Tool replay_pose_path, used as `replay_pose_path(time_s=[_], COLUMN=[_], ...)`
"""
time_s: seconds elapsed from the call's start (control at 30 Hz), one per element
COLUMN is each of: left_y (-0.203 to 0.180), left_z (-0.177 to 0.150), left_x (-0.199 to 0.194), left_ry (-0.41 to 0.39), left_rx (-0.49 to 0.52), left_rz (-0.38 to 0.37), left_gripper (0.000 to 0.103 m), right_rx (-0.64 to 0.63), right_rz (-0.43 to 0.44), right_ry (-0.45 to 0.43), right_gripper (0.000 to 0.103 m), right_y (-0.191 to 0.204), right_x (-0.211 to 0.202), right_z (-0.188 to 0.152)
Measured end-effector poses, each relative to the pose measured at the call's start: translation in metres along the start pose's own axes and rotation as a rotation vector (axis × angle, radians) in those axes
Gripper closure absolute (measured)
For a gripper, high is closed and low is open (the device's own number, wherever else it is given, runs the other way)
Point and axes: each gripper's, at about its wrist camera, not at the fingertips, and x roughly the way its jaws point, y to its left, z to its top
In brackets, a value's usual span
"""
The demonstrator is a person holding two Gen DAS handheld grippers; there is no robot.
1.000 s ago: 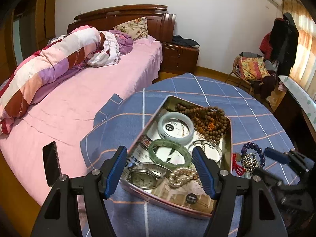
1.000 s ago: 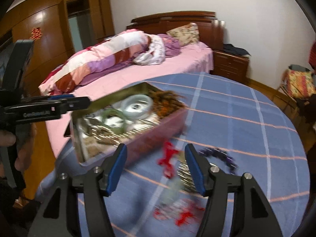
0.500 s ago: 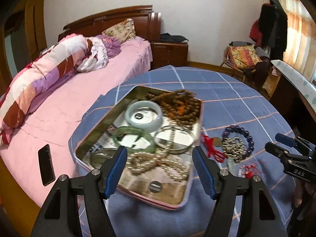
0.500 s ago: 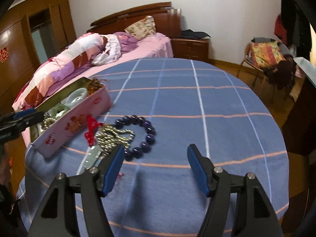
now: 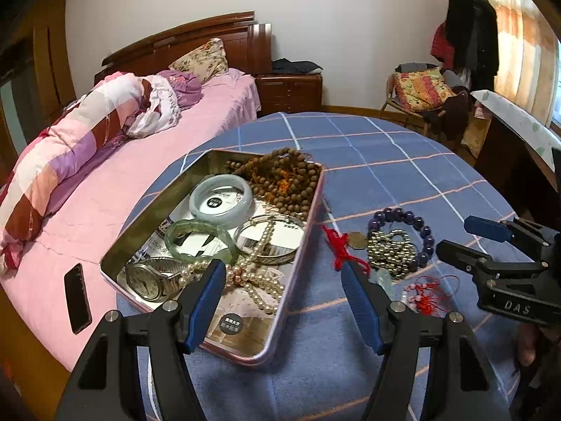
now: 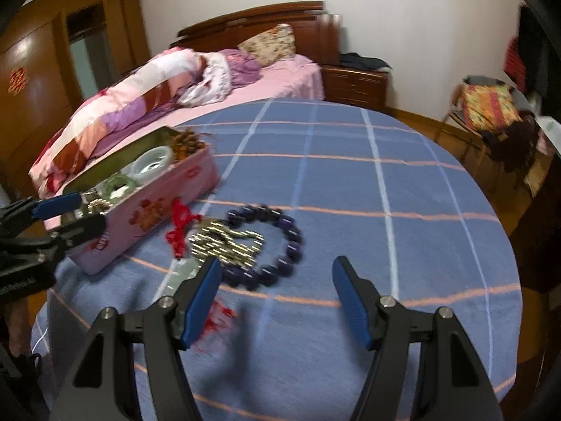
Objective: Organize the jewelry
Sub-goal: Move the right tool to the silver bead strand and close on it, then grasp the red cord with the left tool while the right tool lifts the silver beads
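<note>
A pink tin box (image 5: 296, 280) (image 6: 164, 207) lies open on the blue checked tablecloth (image 5: 385, 161). Inside are brown prayer beads (image 5: 280, 179), a pale bangle (image 5: 221, 200), a green bangle (image 5: 200, 238), a silver bangle (image 5: 270, 238), a pearl strand (image 5: 252, 277) and a wristwatch (image 5: 147, 280). Right of the box lie a purple bead bracelet (image 5: 417, 224) (image 6: 280, 242), a gold bead bracelet (image 5: 389, 249) (image 6: 224, 242), a red knot charm (image 5: 340, 249) and small red-string pieces (image 5: 424, 294). My left gripper (image 5: 284, 280) hangs open over the box's near right edge, empty. My right gripper (image 6: 277, 277) stands open and empty just short of the purple bracelet.
A pink bed (image 5: 140, 161) with a rolled quilt runs along the table's left side, with a black phone (image 5: 78, 298) on it. A wooden nightstand (image 5: 287, 91) stands behind, and a chair with clothes (image 5: 424, 91) at the right.
The left gripper has slid right along the box, bringing the loose bracelets into its view. The right gripper swung right from the box side, so the bracelets now lie left of centre ahead.
</note>
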Motion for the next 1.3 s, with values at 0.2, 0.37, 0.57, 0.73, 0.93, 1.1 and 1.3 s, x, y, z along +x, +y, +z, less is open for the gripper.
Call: replay_pose_path(time_s=[0.2, 0.37, 0.57, 0.73, 0.93, 1.1, 1.3], left_y=[0.008, 0.007, -0.013, -0.04, -0.058, -0.061, -0.06], left_z=[0.0, 0.0, 0.0, 0.001, 0.001, 0.0, 0.002], left_x=[0.001, -0.002, -0.004, 0.004, 0.029, 0.053, 0.065], left_ry=[0.0, -0.008, -0.022, 0.009, 0.082, 0.151, 0.16], left_rx=[-0.027, -0.021, 0.039, 0.104, 0.104, 0.077, 0.059], left_rz=[0.007, -0.009, -0.042, -0.093, -0.143, -0.158, -0.145], left_gripper=[0.035, 0.035, 0.036, 0.068, 0.069, 0.069, 0.099], right_rx=[-0.11, -0.145, -0.033, 0.003, 0.029, 0.037, 0.044], right_rz=[0.054, 0.043, -0.005, -0.066, -0.076, -0.065, -0.056], right_ry=[0.064, 0.12, 0.057, 0.04, 0.019, 0.012, 0.005], right_gripper=[0.048, 0.084, 0.092, 0.092, 0.091, 0.091, 0.091], right_y=[0.033, 0.04, 0.006, -0.013, -0.019, -0.02, -0.022], right_x=[0.027, 0.042, 0.021, 0.012, 0.007, 0.008, 0.009], right_z=[0.012, 0.005, 0.006, 0.001, 0.004, 0.006, 0.006])
